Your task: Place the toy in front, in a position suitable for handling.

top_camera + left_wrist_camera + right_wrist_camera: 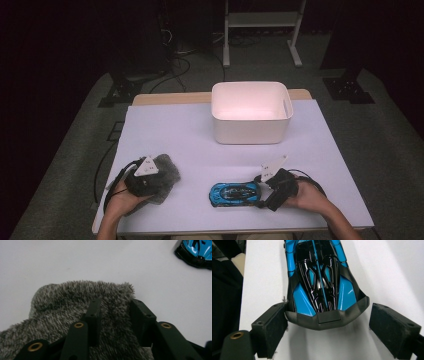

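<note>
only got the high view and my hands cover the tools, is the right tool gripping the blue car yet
observer: no, the right tool is open. The blue car has its end between the jaws, with a clear gap at one pad.
operator: ok and the left tool, is it on the cloth
observer: yes, the left tool has its jaws sunk into the grey furry cloth, with a ridge of fur pinched between the pads.
</note>
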Available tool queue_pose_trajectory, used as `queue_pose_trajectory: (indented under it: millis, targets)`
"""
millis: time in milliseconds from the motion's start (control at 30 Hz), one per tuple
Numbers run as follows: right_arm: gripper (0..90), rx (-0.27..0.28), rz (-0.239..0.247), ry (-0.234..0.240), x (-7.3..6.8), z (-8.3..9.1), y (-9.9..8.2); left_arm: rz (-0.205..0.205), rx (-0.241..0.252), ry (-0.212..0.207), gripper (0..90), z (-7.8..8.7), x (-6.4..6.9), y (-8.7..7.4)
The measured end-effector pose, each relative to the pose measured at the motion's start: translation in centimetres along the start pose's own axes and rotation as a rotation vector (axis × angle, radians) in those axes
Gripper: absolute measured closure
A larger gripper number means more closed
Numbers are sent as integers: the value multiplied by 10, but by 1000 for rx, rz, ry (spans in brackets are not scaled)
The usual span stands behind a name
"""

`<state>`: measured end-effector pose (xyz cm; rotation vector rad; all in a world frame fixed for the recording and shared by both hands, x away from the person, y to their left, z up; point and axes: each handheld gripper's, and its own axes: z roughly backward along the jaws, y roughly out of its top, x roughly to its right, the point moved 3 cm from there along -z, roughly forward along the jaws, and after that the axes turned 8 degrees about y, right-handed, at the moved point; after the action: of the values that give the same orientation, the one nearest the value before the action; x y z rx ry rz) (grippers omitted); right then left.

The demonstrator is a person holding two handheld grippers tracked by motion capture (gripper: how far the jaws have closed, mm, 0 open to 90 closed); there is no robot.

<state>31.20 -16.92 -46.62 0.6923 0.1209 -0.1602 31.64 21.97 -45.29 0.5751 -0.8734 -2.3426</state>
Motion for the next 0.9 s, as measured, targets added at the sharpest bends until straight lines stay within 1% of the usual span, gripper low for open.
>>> queue_pose_trajectory:
  millis: [67, 133, 167, 267, 300, 333, 367, 400, 433, 500, 567, 633, 667, 767, 800, 833, 867, 900]
  targets:
    - [142, 0, 2, 3, 0, -1, 0, -3, -11, -10, 649, -2, 1, -1]
    - [142, 8, 3, 11, -1, -2, -1, -18, -27, -20, 684, -5, 1, -1]
    - [142, 10, 2, 14, -1, -2, -1, -14, -31, -23, 694, -7, 2, -2]
    - [147, 8, 2, 14, -1, -4, -2, -22, -40, -28, 744, -11, 3, -2]
    - [180, 8, 2, 18, -1, -4, -2, -13, -41, -34, 773, -11, 2, -3]
    - [180, 8, 2, 18, -1, -4, -2, -13, -41, -34, 774, -11, 2, -3]
    - [209, 11, 4, 21, 0, -5, -2, -3, -39, -36, 774, -11, 2, -3]
    - [221, 12, 3, 25, 0, -5, -2, 19, -37, -38, 774, -11, 1, -3]
    - [234, 11, 6, 30, 0, -5, -2, 30, -36, -41, 785, -10, 1, -3]
    - [238, 7, 9, 28, -1, -5, -1, 25, -31, -39, 821, -9, 1, -1]
    - [239, 7, 8, 29, 0, -5, -1, 25, -13, -64, 832, -7, 4, 4]
    - [241, 6, 6, 30, 0, -5, -2, 18, 16, -103, 840, -5, 10, 12]
    - [241, 7, 4, 35, 0, -5, -2, 5, 30, -120, 841, -5, 14, 16]
    - [242, 14, -1, 41, 1, -6, -2, -26, 78, -175, 841, -7, 31, 34]
    - [242, 16, 0, 41, 1, -7, -2, -41, 92, -204, 841, -8, 37, 40]
    - [242, 17, 2, 39, 1, -7, -2, -57, 101, -229, 841, -11, 46, 48]
    - [242, 19, 3, 39, 1, -7, -2, -65, 101, -245, 840, -14, 50, 52]
    - [242, 19, 3, 39, 1, -7, -2, -76, 103, -271, 840, -17, 57, 58]
